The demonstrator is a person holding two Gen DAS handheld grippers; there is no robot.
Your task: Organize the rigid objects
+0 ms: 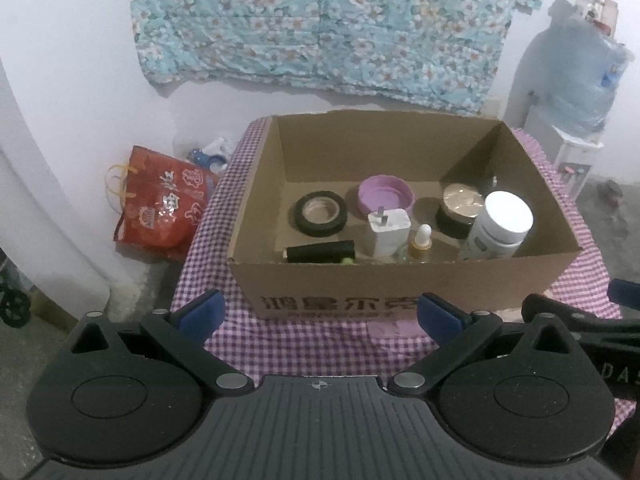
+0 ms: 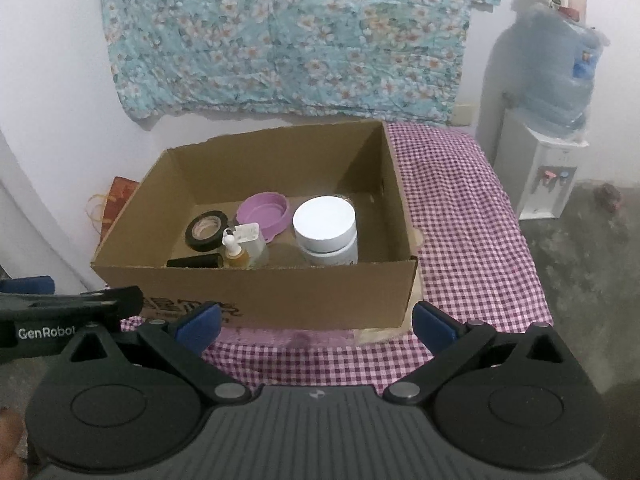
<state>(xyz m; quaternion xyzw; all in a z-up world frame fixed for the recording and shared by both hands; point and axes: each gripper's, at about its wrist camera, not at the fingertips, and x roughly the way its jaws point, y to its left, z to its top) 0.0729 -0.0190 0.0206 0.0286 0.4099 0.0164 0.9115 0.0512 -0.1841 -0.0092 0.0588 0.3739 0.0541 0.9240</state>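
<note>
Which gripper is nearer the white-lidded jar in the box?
Right, by a small margin. The right gripper faces the white-lidded jar almost head-on; the left gripper sits further left, opposite the tape roll.

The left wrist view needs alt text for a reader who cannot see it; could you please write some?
An open cardboard box on a purple checked tablecloth holds a black tape roll, purple lid, white charger, dropper bottle, gold-lidded jar and white-capped bottle. The left gripper hangs in front, jaws open and empty.
</note>
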